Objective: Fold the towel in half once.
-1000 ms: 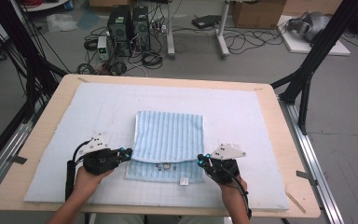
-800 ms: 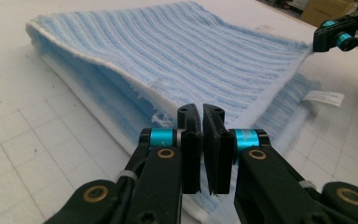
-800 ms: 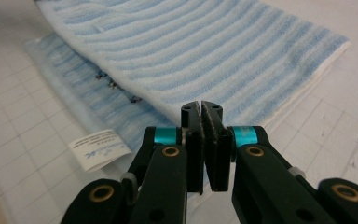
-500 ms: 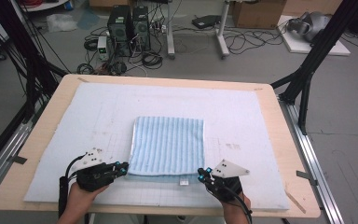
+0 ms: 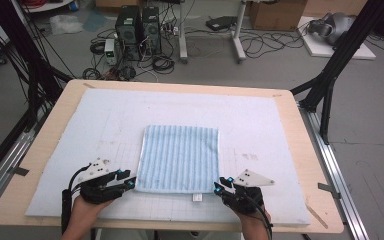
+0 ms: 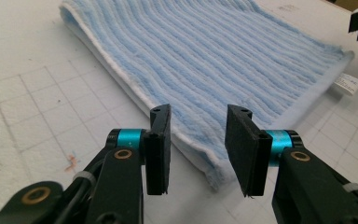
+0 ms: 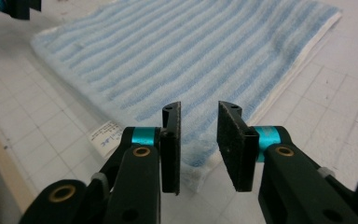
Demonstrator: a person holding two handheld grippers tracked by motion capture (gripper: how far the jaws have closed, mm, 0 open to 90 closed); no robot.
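A blue-and-white striped towel (image 5: pixel 180 157) lies folded flat in the middle of the white mat (image 5: pixel 80 130). My left gripper (image 5: pixel 129 179) sits at its near left corner and my right gripper (image 5: pixel 221 185) at its near right corner. In the left gripper view the jaws (image 6: pixel 198 135) stand apart over the towel (image 6: pixel 223 60) corner, pads clear of the cloth. The right gripper view shows the same: the right gripper (image 7: pixel 199 135) is open, with the towel (image 7: pixel 191 60) corner low between its jaws. Both pairs of jaws have just been opening.
A small white label (image 5: pixel 196 198) sticks out from the towel's near edge. The mat covers a wooden table (image 5: pixel 300 130) with black frame legs at both sides. Computers and cables stand on the floor beyond the far edge.
Both grippers have drawn back toward the person and the towel's near edge has settled flat on the mat. Both pairs of jaws have parted and let go of the corners.
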